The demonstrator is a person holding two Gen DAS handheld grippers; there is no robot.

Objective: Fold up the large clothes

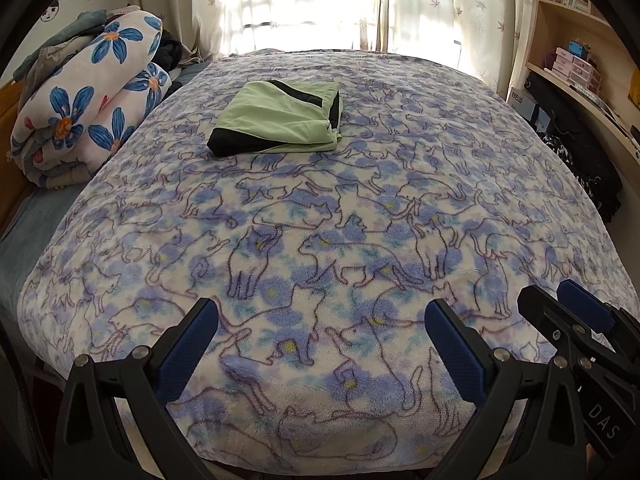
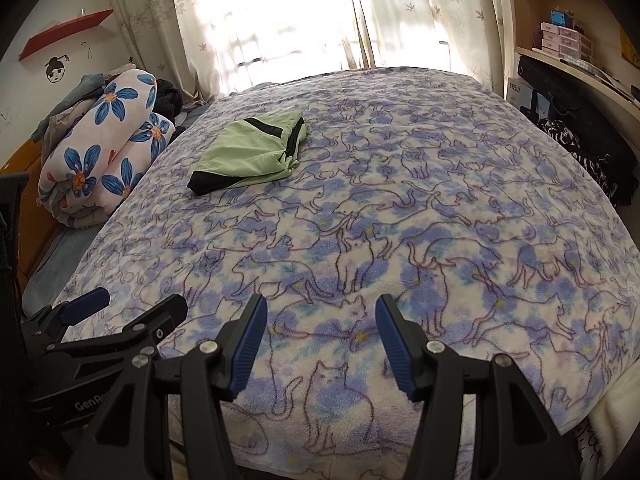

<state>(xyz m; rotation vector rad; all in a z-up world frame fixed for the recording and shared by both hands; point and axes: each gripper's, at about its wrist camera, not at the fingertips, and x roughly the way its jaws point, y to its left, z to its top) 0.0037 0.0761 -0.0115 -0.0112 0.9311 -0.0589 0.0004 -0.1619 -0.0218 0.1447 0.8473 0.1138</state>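
Observation:
A light green garment with black panels (image 1: 280, 120) (image 2: 252, 152) lies folded in a flat rectangle on the far left part of the bed. Under it spreads a white and blue fleece blanket with cat outlines (image 1: 320, 240) (image 2: 420, 220). My left gripper (image 1: 322, 312) (image 2: 136, 300) hovers over the blanket's near edge, open wide with nothing between its blue pads. Just to its right, my right gripper (image 2: 322, 304) (image 1: 554, 292) stands open about half as wide, also with only blanket showing between the pads. Both grippers are well short of the garment.
A rolled quilt with blue flowers (image 1: 88, 100) (image 2: 108, 148) is stacked at the bed's left side. Wooden shelves with boxes (image 1: 580, 60) (image 2: 560, 40) and dark hanging clothes (image 1: 580, 160) line the right. A bright curtained window (image 1: 300, 0) is beyond the bed.

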